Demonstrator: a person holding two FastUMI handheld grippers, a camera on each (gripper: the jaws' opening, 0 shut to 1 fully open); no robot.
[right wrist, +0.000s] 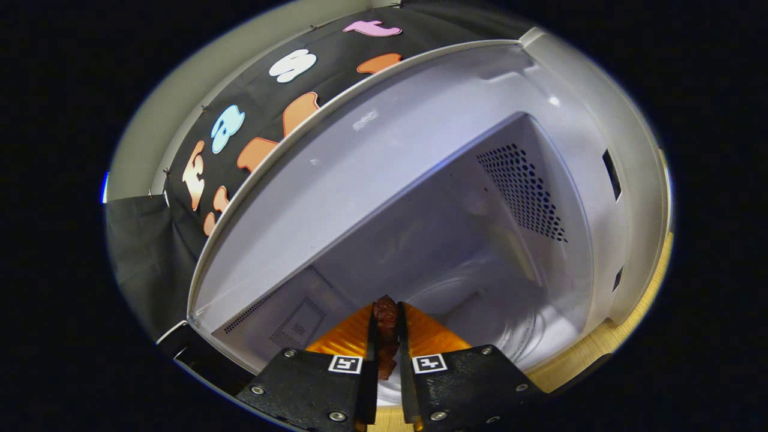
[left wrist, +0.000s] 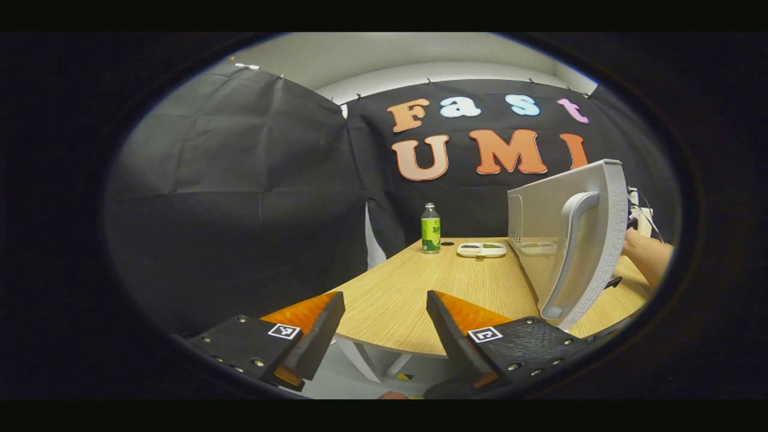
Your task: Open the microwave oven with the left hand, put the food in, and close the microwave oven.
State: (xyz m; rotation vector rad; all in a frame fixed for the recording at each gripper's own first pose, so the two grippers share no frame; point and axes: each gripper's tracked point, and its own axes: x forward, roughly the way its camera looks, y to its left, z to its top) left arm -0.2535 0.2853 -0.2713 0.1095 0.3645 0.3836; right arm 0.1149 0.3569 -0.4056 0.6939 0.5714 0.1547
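Food (right wrist: 386, 327) pinched in right gripper (right wrist: 387, 360), microwave door (left wrist: 576, 240) open

Lit evenly from above, bright and soft. Bent hard at the rims by the fisheye. Faintly glared on the pale wooden worktop (left wrist: 420, 288) and white microwave cavity's wall (right wrist: 384, 180); blurred slightly at close range.

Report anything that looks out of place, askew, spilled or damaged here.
Nothing stands out. The microwave door stands open, the right tool holds the food piece at the microwave cavity, and the bottle and tray sit upright on the table.
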